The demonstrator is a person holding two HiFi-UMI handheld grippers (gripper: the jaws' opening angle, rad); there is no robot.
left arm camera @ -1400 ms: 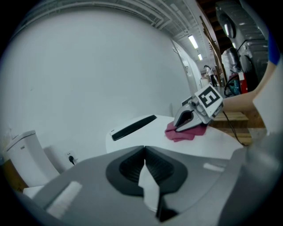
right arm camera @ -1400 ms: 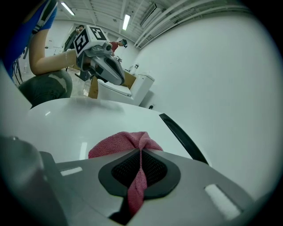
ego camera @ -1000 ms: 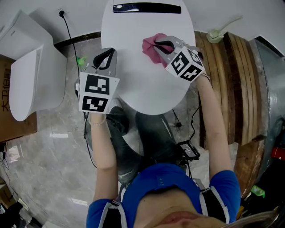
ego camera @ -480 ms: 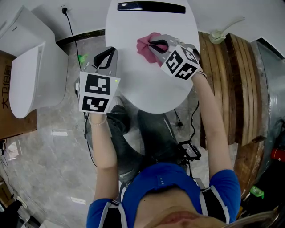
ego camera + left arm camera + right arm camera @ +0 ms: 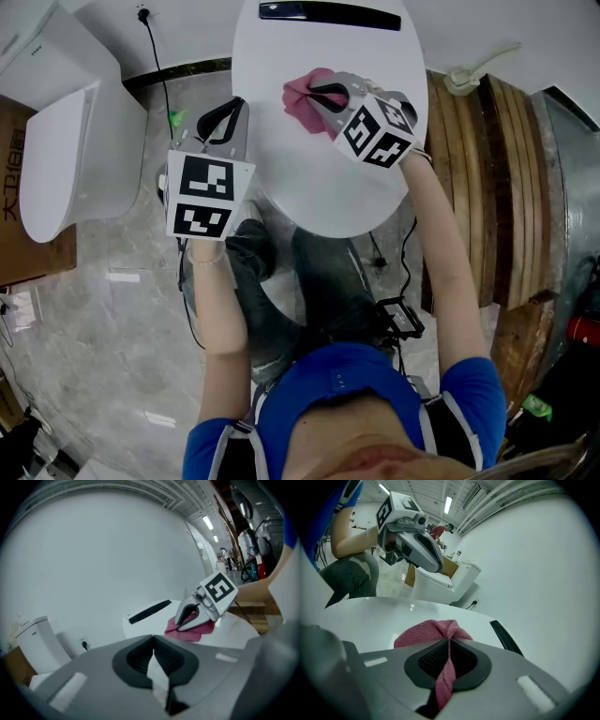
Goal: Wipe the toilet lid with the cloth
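Observation:
The white toilet lid [image 5: 319, 187] is closed, with a black strip [image 5: 330, 14] at its far end. A pink cloth [image 5: 300, 94] lies bunched on the lid's far half. My right gripper [image 5: 323, 92] is shut on the cloth. In the right gripper view a fold of the cloth [image 5: 426, 632] runs up between the closed jaws of the right gripper [image 5: 449, 641]. My left gripper [image 5: 220, 117] hovers by the lid's left edge, shut and holding nothing. The left gripper view shows the left gripper [image 5: 152, 641] shut, with the cloth [image 5: 190, 631] and the right gripper [image 5: 185, 618] beyond it.
A second white toilet [image 5: 66, 141] stands at the left beside a cardboard box [image 5: 19, 244]. A black cable [image 5: 159, 75] runs down from a wall socket. Wooden planks [image 5: 487, 187] lie at the right. The person's legs and a black device [image 5: 398, 319] are below the lid.
My right gripper has dragged the pink cloth a little to the left across the lid. The left gripper has stayed by the lid's left edge, still shut.

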